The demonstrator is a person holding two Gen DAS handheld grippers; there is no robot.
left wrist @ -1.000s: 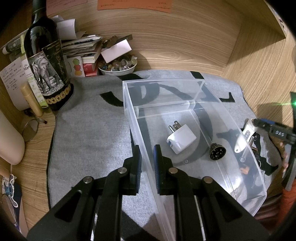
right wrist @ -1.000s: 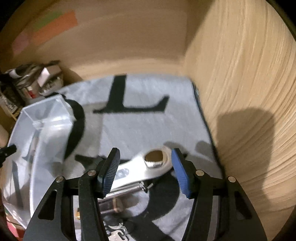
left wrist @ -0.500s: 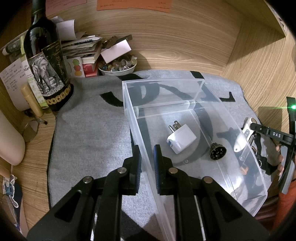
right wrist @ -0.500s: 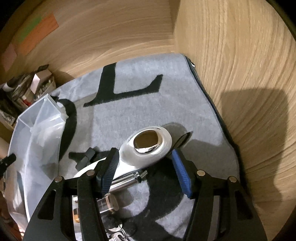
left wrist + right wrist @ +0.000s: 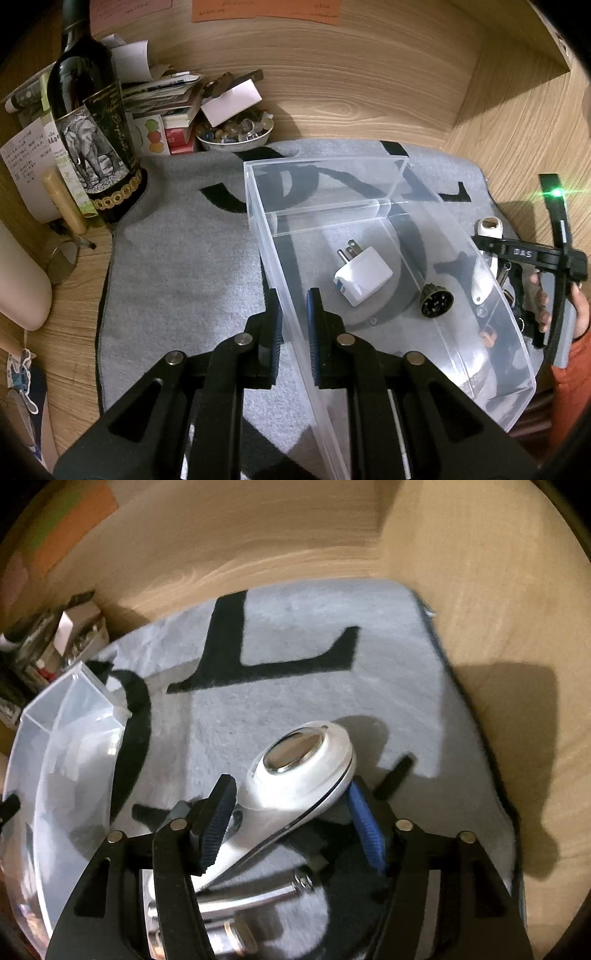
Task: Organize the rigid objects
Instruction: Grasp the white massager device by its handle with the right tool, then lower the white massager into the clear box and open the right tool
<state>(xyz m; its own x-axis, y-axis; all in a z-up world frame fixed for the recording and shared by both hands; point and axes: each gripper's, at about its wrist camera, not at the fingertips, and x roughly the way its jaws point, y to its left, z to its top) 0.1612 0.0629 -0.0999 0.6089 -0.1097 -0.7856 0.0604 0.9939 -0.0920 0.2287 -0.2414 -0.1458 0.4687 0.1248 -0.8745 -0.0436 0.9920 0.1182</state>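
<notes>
A clear plastic bin [image 5: 491, 302] lies on a grey mat [image 5: 177, 269]. My left gripper [image 5: 294, 317] is shut on the bin's left wall. Inside the bin are a white plug adapter [image 5: 364, 278] and a dark round connector [image 5: 436, 304]. My right gripper [image 5: 291, 819] has closed on a white handheld device with a round metal head [image 5: 299, 768] and holds it tilted above the mat. The device also shows in the left wrist view [image 5: 487, 258], right of the bin. A metal rod [image 5: 255, 897] and other small parts lie under the right gripper.
A wine bottle [image 5: 92, 122], a stack of papers and boxes [image 5: 162, 107] and a bowl of small stones [image 5: 236, 131] stand at the back left. Wooden walls [image 5: 491, 627] close in the back and right. The bin also shows at left in the right wrist view [image 5: 66, 746].
My right gripper has closed in around the white device and lifted its head off the mat. My left gripper and the bin have not moved.
</notes>
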